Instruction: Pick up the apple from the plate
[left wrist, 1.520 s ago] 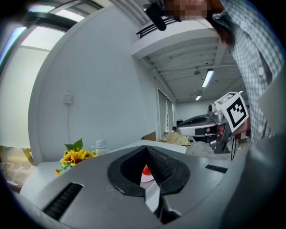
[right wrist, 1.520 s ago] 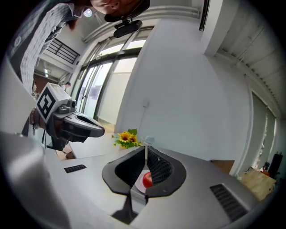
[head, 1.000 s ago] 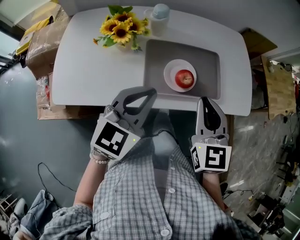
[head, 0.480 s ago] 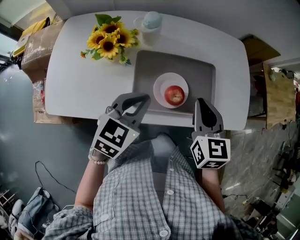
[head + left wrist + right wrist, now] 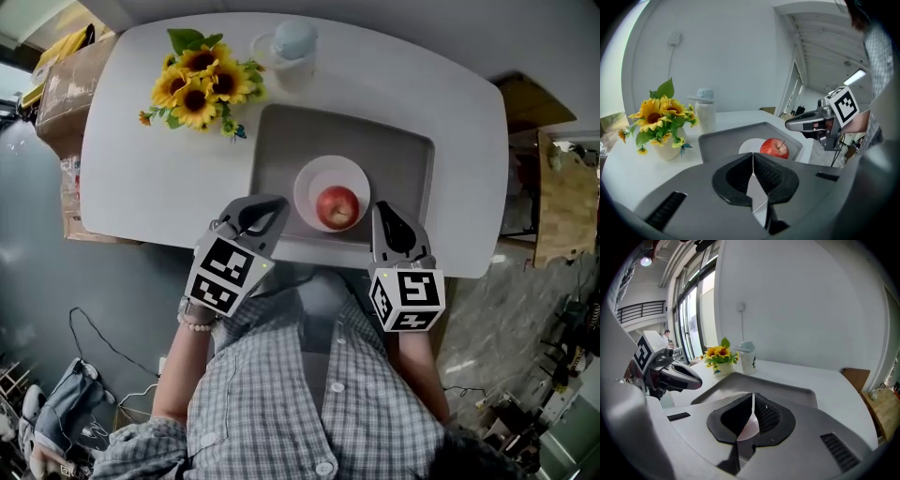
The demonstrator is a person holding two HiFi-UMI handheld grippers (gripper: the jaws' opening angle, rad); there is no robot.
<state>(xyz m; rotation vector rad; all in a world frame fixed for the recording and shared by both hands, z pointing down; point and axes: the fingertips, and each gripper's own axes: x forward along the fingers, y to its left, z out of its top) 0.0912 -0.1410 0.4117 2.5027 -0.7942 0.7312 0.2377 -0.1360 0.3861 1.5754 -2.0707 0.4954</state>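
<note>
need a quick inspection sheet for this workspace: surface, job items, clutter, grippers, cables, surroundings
surface: white table with a grey tray on it
job's things: red apple sits on a white plate, which stands in the tray; not yet picked up
clutter: sunflowers and a lidded jar at the table's far side
grippers: left gripper and right gripper both have their jaws together with nothing between them, at the table's near edge on either side of the plate
cables: nothing seen on the table; a thin cable lies on the floor at the left
surroundings: cardboard boxes left of the table, a wooden board at the right
</note>
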